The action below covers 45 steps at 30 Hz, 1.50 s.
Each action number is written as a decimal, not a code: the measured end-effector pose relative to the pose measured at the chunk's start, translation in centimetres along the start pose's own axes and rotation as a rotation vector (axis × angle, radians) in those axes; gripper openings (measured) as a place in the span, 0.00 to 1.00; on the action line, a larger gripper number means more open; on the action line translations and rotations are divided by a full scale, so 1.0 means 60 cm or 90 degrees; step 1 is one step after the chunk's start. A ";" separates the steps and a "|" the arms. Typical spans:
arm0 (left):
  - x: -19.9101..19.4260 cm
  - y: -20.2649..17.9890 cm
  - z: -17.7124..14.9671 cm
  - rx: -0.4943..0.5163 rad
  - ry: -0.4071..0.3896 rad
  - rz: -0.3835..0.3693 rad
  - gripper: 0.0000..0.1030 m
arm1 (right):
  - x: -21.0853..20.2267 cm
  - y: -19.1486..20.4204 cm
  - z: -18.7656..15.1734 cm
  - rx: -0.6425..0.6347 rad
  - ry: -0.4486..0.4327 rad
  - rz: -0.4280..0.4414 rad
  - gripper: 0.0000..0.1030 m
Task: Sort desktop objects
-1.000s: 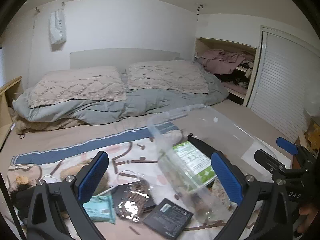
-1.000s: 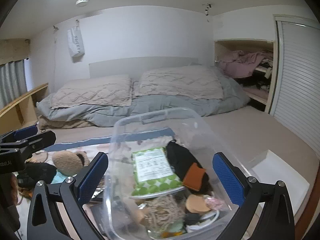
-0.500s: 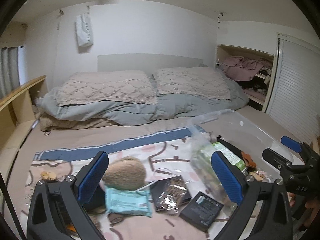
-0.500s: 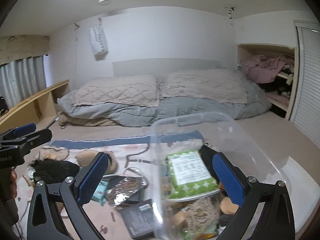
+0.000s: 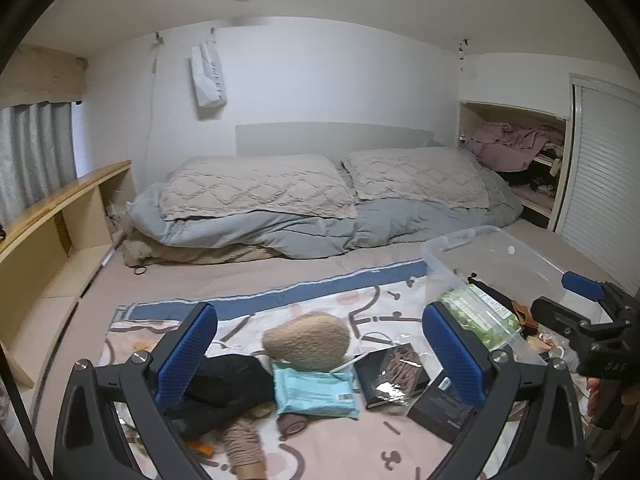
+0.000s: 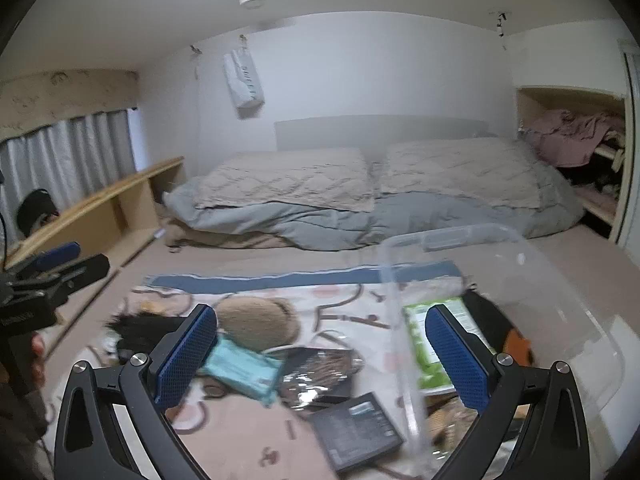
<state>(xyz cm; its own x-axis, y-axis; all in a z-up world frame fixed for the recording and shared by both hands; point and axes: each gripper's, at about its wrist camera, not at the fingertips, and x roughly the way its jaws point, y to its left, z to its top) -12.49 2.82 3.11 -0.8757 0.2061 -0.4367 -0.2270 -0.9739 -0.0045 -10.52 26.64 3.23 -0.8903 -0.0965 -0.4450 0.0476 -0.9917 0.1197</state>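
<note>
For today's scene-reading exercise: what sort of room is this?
A bedroom, most likely: two pillows on a grey duvet against the wall, and an open closet holding clothes.

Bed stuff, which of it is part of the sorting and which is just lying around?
For the job: clear bin, teal pack, tan plush, black box, foil packet.
Just there: pillows, duvet, shelf, curtain.

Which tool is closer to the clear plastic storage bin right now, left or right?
Right. The right tool hangs at the clear plastic storage bin, one finger in front of its wall. The left tool is off to the bin's left, above the loose items on the patterned cloth.
</note>
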 end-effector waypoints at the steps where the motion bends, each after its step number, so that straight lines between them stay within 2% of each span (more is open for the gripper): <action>1: -0.007 0.007 -0.003 0.001 -0.003 0.004 1.00 | -0.004 0.006 -0.001 0.000 -0.001 0.008 1.00; 6: -0.051 0.044 -0.036 0.023 -0.026 0.039 1.00 | -0.020 0.040 -0.005 -0.022 -0.006 0.035 1.00; 12: -0.071 0.111 -0.078 -0.020 -0.019 0.042 1.00 | -0.022 0.064 -0.023 -0.033 0.003 0.069 1.00; 15: -0.073 0.147 -0.103 -0.036 -0.025 0.058 1.00 | -0.015 0.073 -0.037 -0.045 0.008 0.092 1.00; 23: -0.047 0.222 -0.188 -0.080 -0.005 0.077 1.00 | 0.038 0.094 -0.083 -0.079 0.035 0.101 1.00; 29: -0.017 0.244 -0.241 -0.098 0.001 0.078 1.00 | 0.075 0.089 -0.120 -0.054 0.032 0.100 1.00; 33: -0.002 0.246 -0.274 -0.096 0.010 0.076 1.00 | 0.107 0.086 -0.155 0.007 0.025 0.086 1.00; 37: 0.015 0.242 -0.308 -0.081 0.022 0.085 1.00 | 0.147 0.095 -0.198 0.030 0.066 0.069 1.00; 39: 0.028 0.240 -0.326 -0.081 0.033 0.087 1.00 | 0.167 0.103 -0.224 0.020 0.091 0.050 1.00; 45: 0.075 0.232 -0.378 -0.087 0.078 0.088 1.00 | 0.204 0.136 -0.267 -0.021 0.146 0.046 1.00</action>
<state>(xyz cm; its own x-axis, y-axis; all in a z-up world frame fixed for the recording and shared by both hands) -9.96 -11.97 -19.32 -0.8346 0.0641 -0.5471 -0.0405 -0.9977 -0.0552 -13.77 16.02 -15.44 -0.7584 -0.1810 -0.6261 0.1264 -0.9833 0.1311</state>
